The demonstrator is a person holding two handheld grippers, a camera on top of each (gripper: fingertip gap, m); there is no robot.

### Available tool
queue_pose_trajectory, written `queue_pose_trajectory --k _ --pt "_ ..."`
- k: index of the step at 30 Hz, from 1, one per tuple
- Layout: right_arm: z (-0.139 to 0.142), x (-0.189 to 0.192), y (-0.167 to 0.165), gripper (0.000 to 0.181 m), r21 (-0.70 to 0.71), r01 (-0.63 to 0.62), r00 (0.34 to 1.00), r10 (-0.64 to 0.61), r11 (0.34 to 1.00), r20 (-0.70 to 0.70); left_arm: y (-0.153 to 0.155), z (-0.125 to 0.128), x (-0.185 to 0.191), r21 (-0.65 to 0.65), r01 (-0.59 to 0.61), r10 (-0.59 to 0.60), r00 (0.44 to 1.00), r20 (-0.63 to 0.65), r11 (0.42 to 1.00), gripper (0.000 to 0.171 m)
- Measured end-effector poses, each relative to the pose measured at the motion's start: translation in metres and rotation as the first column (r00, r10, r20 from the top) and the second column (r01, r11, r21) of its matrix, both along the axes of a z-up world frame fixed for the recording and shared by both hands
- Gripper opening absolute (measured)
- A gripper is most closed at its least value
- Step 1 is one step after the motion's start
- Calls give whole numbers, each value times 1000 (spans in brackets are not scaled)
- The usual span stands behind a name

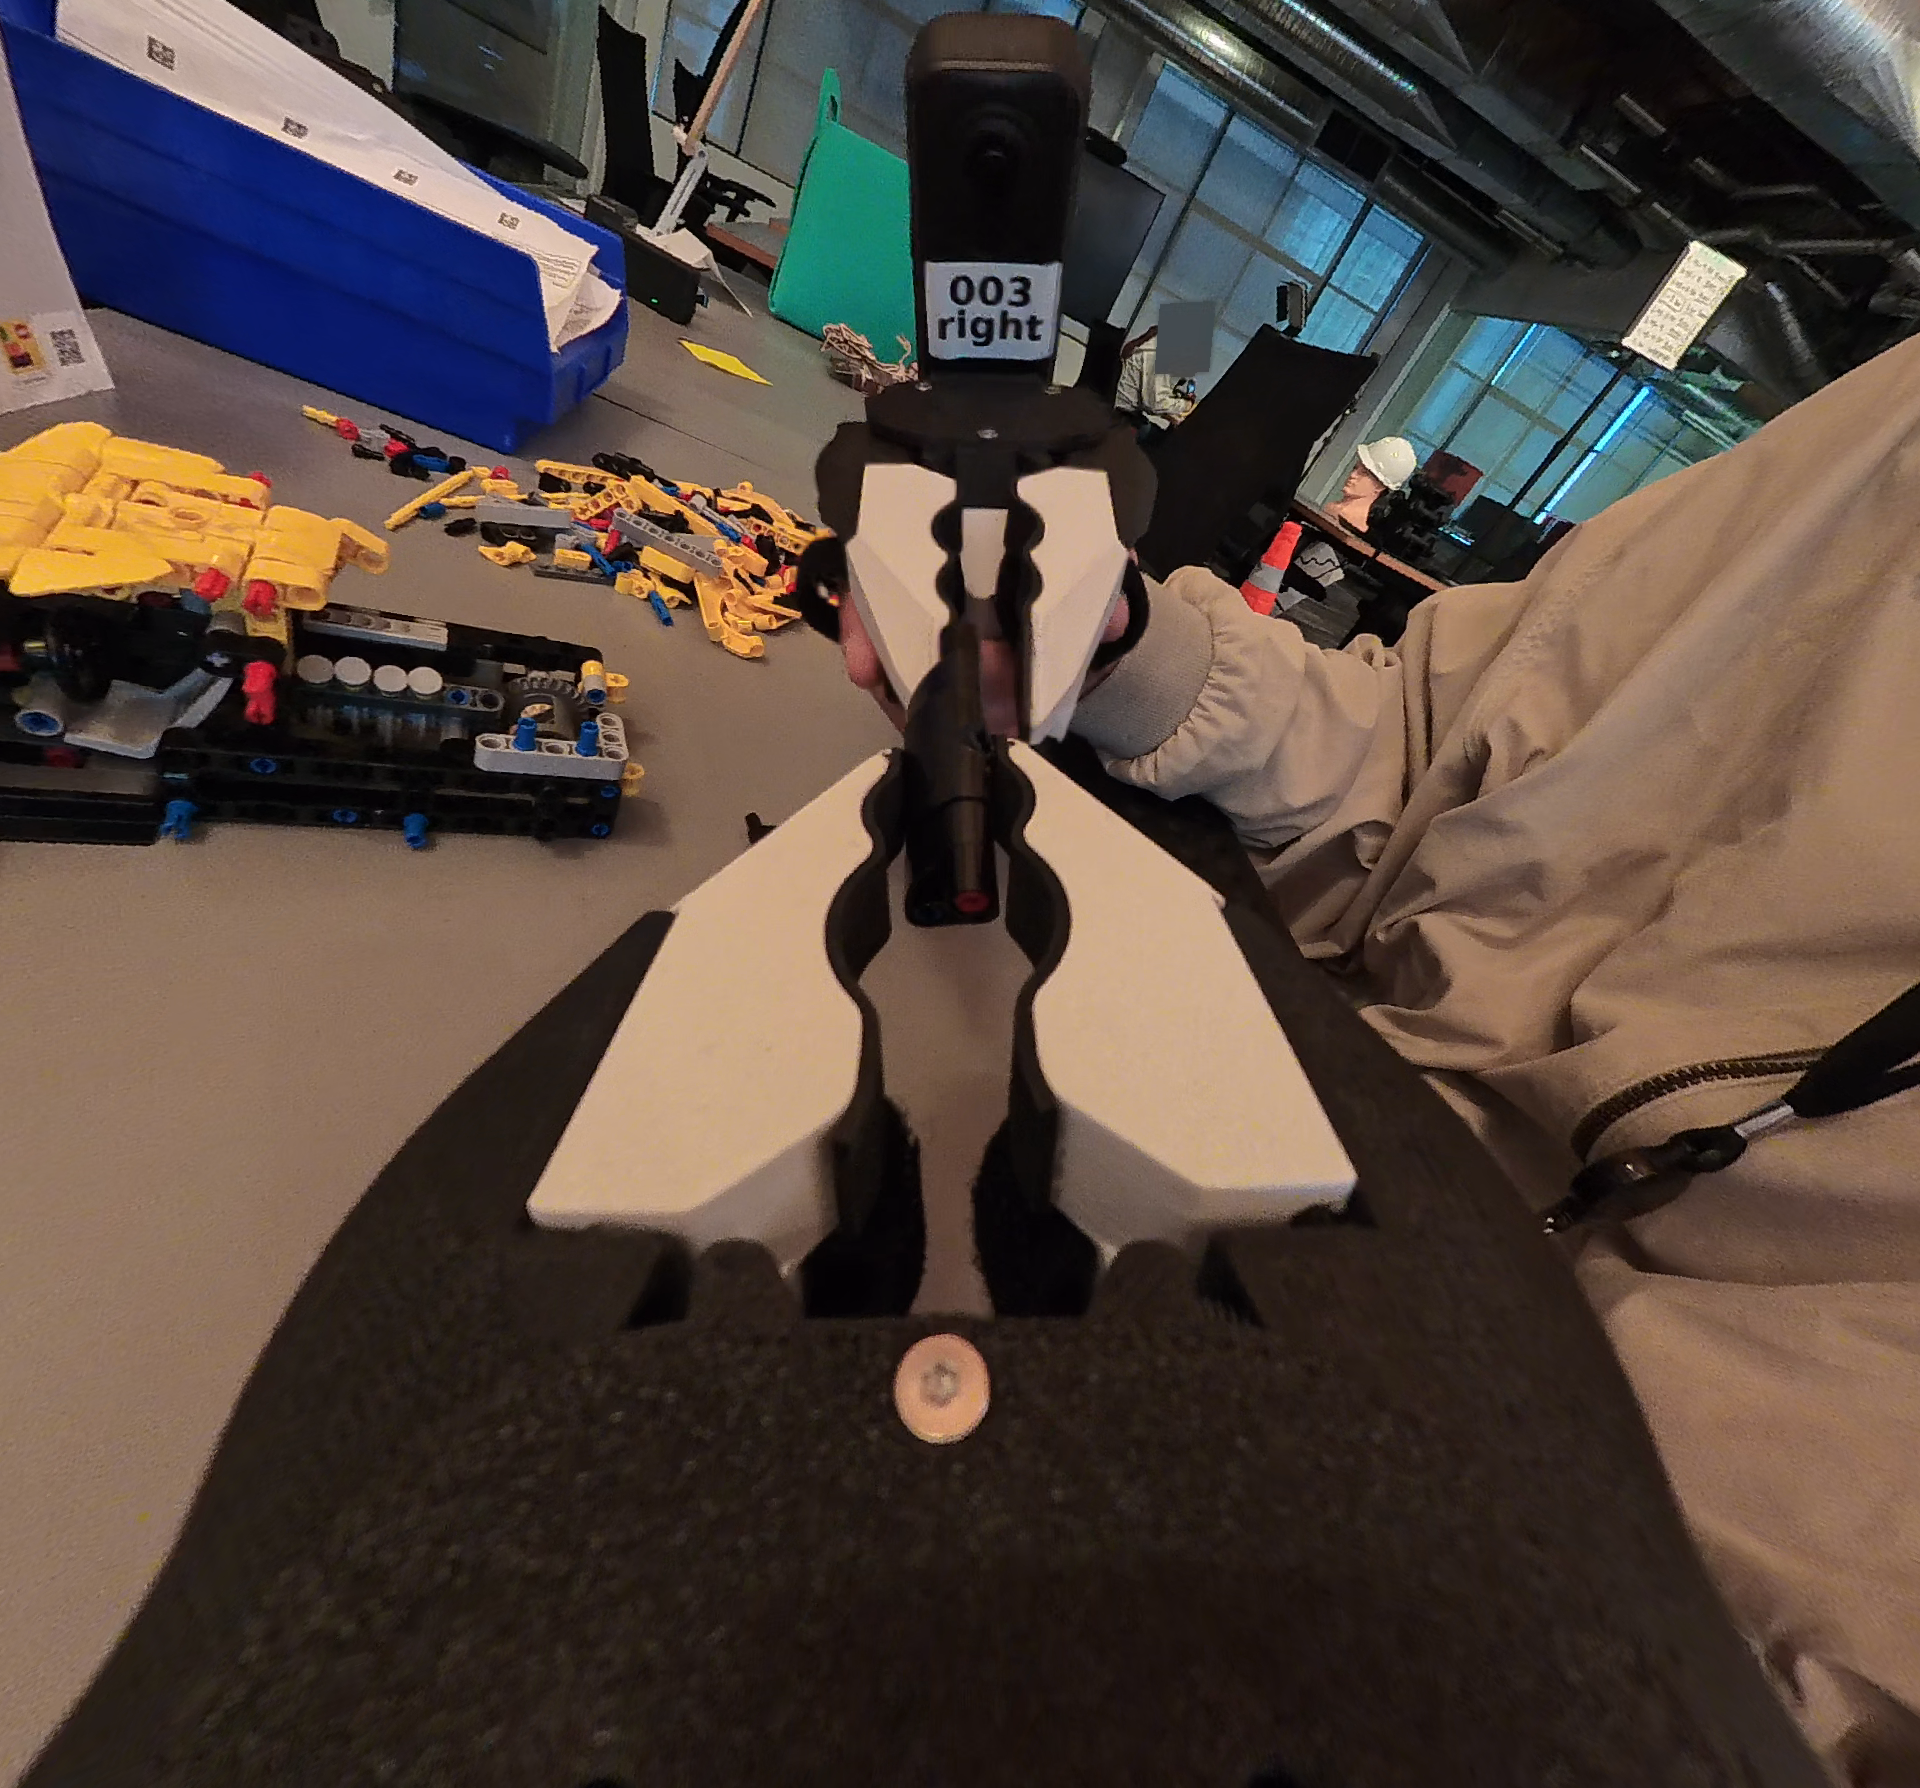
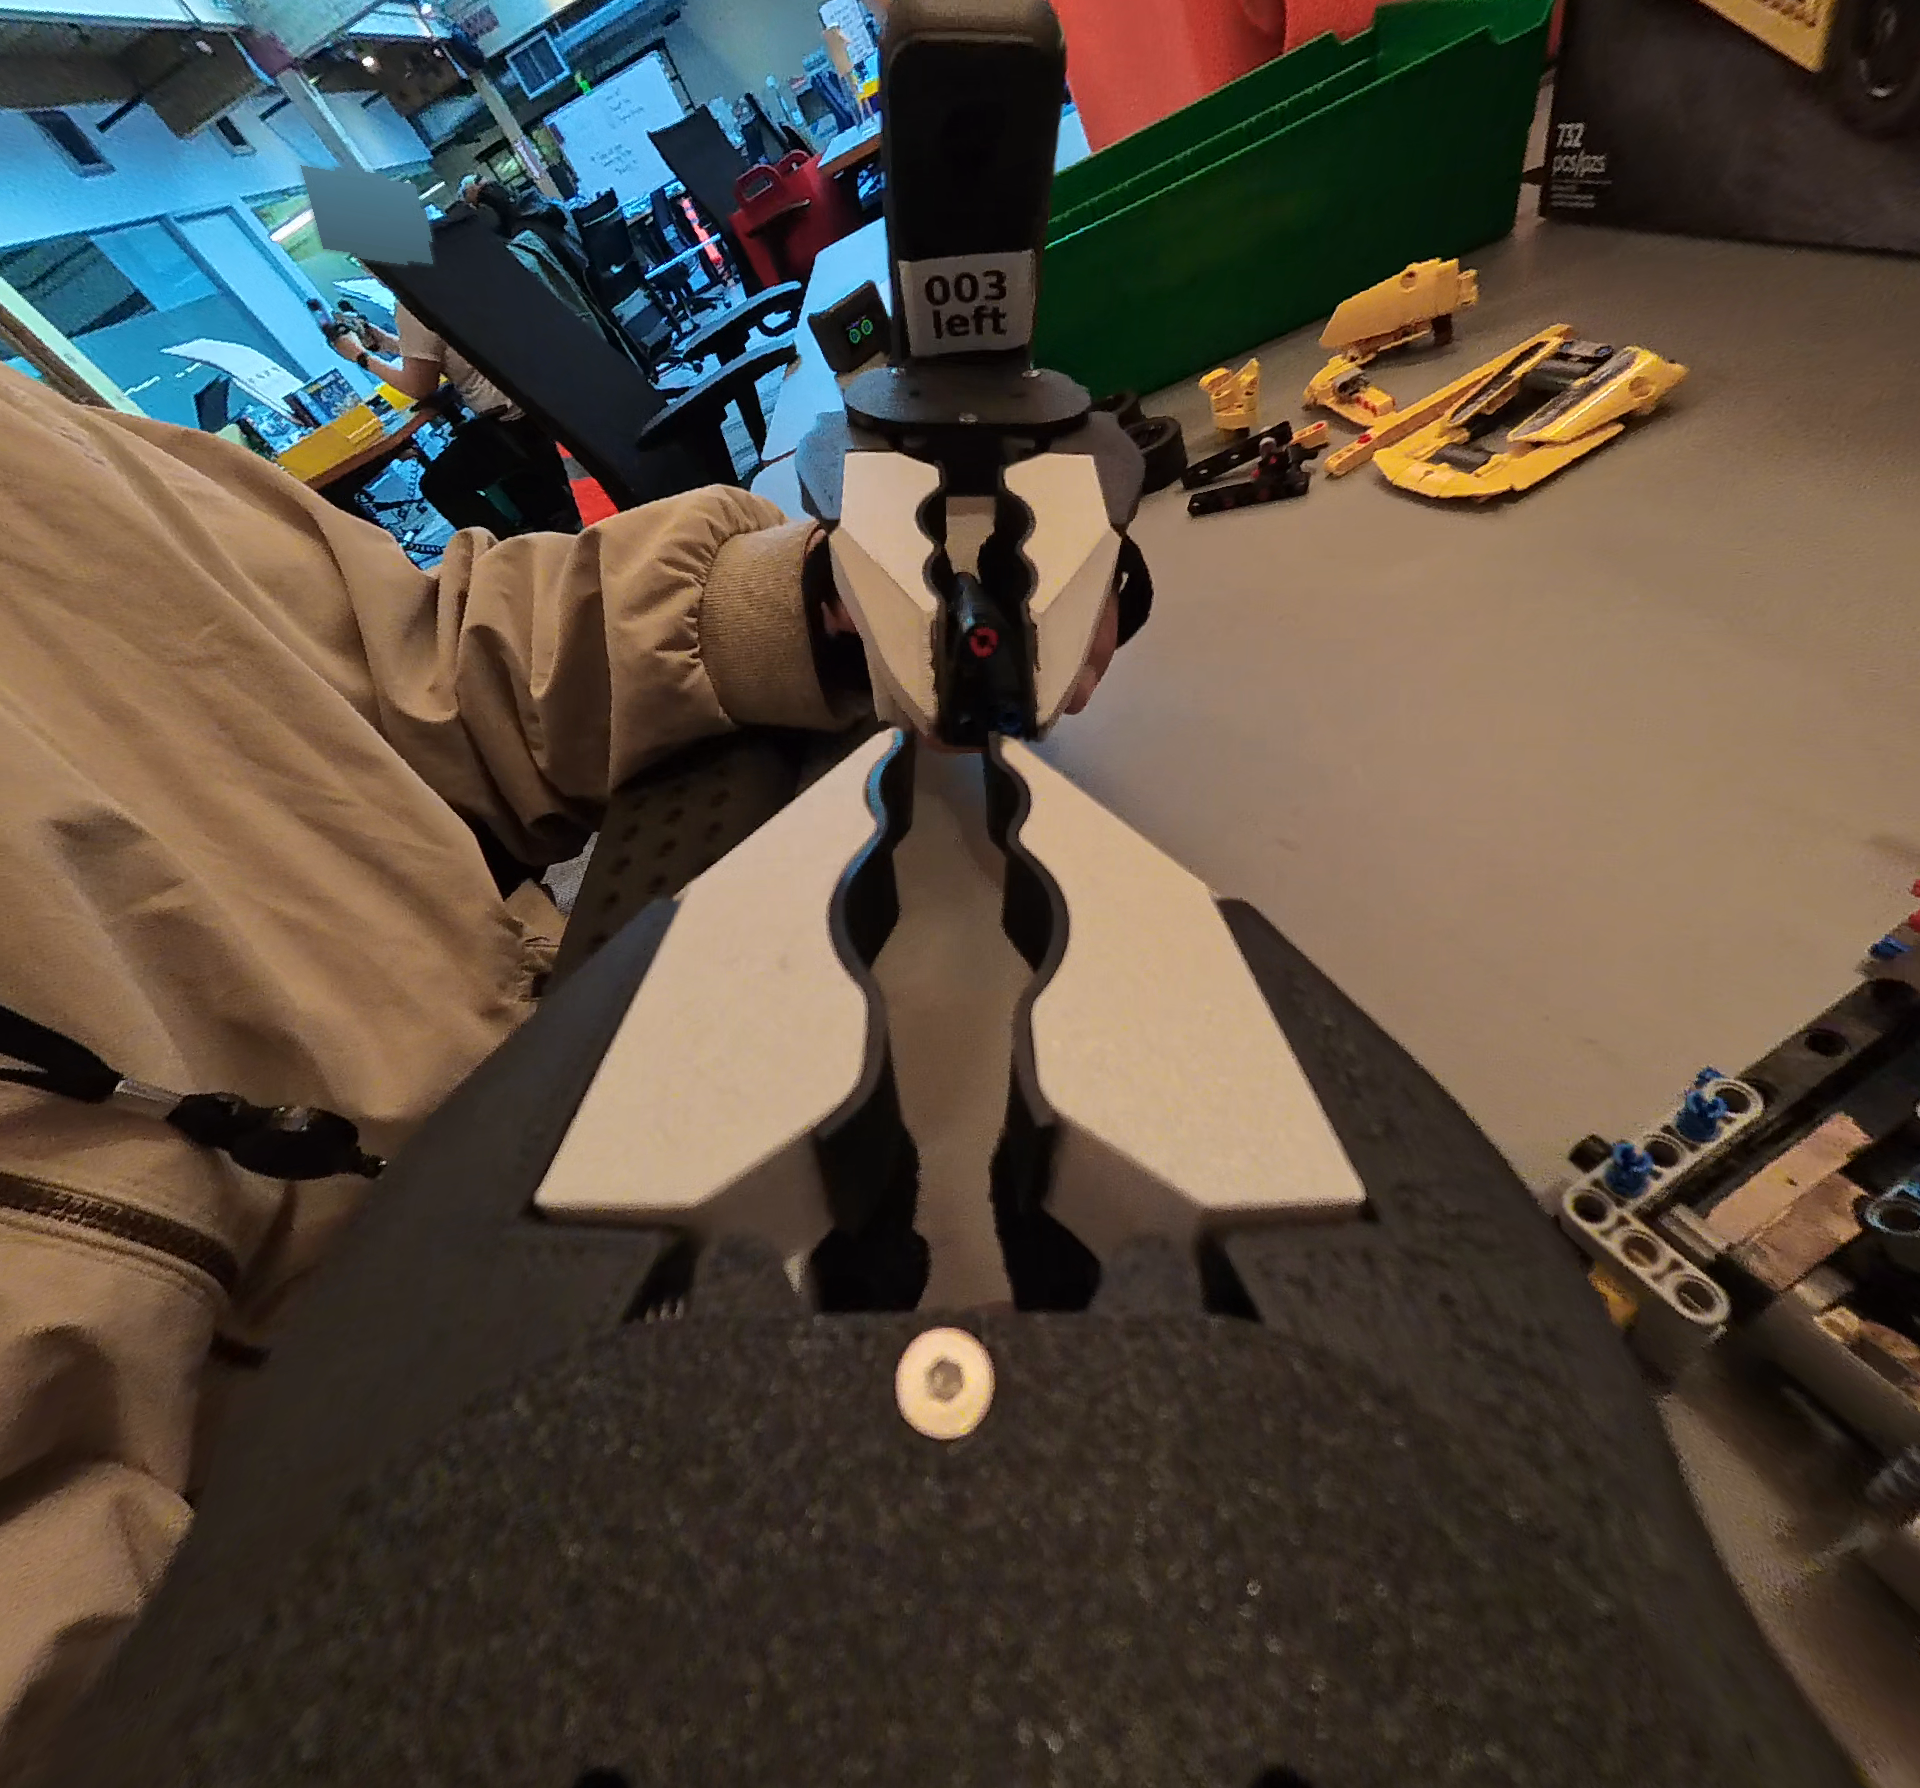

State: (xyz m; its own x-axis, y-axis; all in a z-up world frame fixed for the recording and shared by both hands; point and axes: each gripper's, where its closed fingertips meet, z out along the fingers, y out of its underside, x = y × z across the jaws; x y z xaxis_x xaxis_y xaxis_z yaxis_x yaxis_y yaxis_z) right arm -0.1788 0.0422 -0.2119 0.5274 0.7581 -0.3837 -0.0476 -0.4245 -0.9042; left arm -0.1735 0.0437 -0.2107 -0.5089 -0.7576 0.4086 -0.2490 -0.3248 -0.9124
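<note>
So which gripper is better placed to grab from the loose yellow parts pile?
Right, probably: the loose parts pile lies just beside the right gripper, while the left gripper reaches in from farther off. Both are shut on the black piece, though.

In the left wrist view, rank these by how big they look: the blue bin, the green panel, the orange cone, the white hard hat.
1. blue bin, nearest the camera
2. green panel
3. orange cone and white hard hat: they look alike in size and both stand far off, so no ranking between them.

black part (image 1: 951, 803) middle hidden between tongs
</note>
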Motion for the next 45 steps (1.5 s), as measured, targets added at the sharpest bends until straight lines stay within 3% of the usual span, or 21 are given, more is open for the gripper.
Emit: queue_pose_trajectory --k 11,14,20,27,28,30,31,34,36,38,42,45 --pt "4 0 -1 3 -21 -12 997 11 1000 -71 -6 1 0 102 -25 21 999 40 995 15" --pt "-4 1 -4 3 17 -27 1000 26 1000 13 -9 -5 -1 149 -15 12 1000 21 989 15" --pt "5 4 -9 2 98 -49 998 44 994 51 -13 4 -1 207 -21 8 998 63 978 15" --pt "2 10 -12 1 97 -53 996 46 994 78 -13 2 1 232 -26 14 999 53 972 15" --pt "5 18 -12 0 100 -28 998 22 995 65 -6 7 -4 218 -41 25 997 75 975 16" --pt "41 91 -13 0 153 174 979 -154 973 -135 34 32 -31 67 -132 119 978 170 989 15" --pt "45 130 -20 0 158 267 960 -248 951 -131 54 38 -42 18 -184 177 965 194 983 15" --pt "-2 207 -36 0 56 448 873 -450 892 190 52 34 -34 54 -197 186 969 164 979 15" --pt "-1 179 -37 0 29 385 905 -384 922 184 37 21 -16 113 -169 156 981 113 979 15" --pt "2 121 -31 34 25 278 944 -278 960 177 21 15 -2 135 -143 131 986 99 980 15" --pt "7 23 -18 26 -29 95 995 -96 995 -39 -2 4 7 259 -136 109 987 115 956 16" --pt "2 7 -15 17 -32 39 990 -43 999 -135 -10 3 2 223 -84 63 993 96 971 15"
